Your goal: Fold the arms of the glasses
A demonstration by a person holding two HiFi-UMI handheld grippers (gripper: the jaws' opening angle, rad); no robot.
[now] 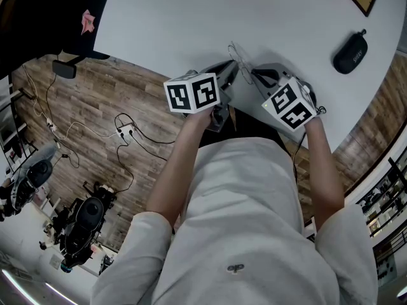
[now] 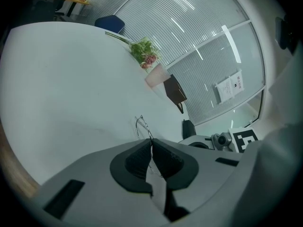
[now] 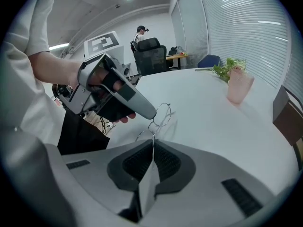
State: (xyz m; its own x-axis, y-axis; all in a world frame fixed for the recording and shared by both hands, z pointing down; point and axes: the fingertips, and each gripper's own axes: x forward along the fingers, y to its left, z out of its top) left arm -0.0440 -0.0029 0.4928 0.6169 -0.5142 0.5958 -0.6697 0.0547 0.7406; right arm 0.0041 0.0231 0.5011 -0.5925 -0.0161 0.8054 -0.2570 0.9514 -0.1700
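Closest to you, your two forearms reach out over the near edge of the white table, one tong in each hand. Your left gripper has its pads pressed together on a thin wire of the glasses; the left gripper view shows that wire running out from between the tips and curving up into a small loop. Your right gripper is pinched almost fully closed as well, with another thin wire of the same glasses caught at its tips. The two grippers stand just beside each other, tips turned inward, so the glasses hang between them, low over the table. Whether the frame touches the tabletop cannot be told. In the right gripper view the round wire rims sit just past the left gripper's nose. Farther out to your right lies a dark oval case. At the far edge stands a pink cup holding green stems.
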